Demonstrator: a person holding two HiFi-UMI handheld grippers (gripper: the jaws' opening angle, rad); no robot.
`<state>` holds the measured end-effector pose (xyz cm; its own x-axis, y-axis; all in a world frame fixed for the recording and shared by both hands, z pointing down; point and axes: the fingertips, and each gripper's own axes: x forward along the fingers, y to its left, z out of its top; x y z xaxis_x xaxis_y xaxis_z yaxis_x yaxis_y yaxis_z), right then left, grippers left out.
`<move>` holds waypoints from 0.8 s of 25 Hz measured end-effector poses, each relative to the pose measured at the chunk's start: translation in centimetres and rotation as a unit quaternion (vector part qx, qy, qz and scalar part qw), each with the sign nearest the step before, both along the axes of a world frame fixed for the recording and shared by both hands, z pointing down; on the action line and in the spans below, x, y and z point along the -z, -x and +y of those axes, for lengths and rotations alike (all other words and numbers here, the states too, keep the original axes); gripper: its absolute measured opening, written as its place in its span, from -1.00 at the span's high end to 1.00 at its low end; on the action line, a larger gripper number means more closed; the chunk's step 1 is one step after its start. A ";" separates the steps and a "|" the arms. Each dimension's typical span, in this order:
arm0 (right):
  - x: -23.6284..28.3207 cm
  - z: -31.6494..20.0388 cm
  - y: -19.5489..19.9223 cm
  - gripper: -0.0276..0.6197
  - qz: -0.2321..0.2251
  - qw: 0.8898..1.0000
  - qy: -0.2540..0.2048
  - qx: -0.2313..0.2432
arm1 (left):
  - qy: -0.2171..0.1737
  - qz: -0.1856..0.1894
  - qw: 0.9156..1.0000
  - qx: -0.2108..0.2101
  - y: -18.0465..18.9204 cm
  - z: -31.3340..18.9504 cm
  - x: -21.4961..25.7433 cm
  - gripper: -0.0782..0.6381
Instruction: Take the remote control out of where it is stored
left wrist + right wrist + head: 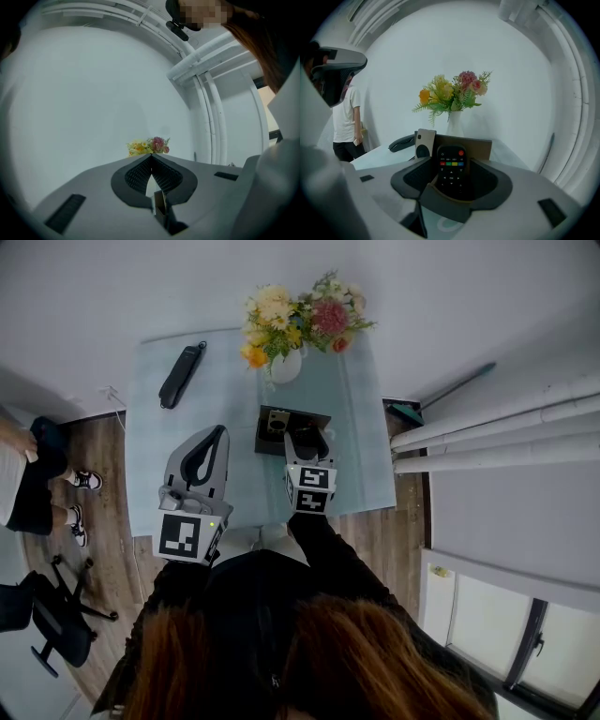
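Note:
A black remote control with coloured buttons stands upright in a brown holder on the table. A beige remote stands beside it, on its left. My right gripper is open, tilted down over the holder, with the black remote between its jaws; the pads do not visibly press on it. In the head view the right gripper hides the black remote. My left gripper hangs left of the holder, held level, its jaws shut on nothing.
A white vase of flowers stands just behind the holder. A black handset lies at the far left of the pale glass table. A person stands left of the table, near an office chair. White pipes run along the right wall.

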<state>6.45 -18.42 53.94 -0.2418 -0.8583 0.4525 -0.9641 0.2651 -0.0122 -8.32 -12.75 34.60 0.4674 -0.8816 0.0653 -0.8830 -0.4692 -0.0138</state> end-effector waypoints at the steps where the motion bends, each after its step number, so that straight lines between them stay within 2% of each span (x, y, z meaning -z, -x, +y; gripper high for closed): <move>1: -0.1 -0.1 0.0 0.17 0.000 1.000 0.001 -0.005 | 0.000 0.000 1.000 0.001 0.1 0.0 -0.1 0.77; 8: -0.8 -0.7 -0.4 0.17 0.008 0.999 -0.002 -0.034 | 0.004 -0.002 1.000 0.006 0.7 -0.1 -0.3 0.77; 20: -1.0 -0.8 -0.8 0.27 0.011 0.999 -0.007 -0.040 | 0.004 -0.001 1.000 0.005 0.9 -0.6 -0.6 0.77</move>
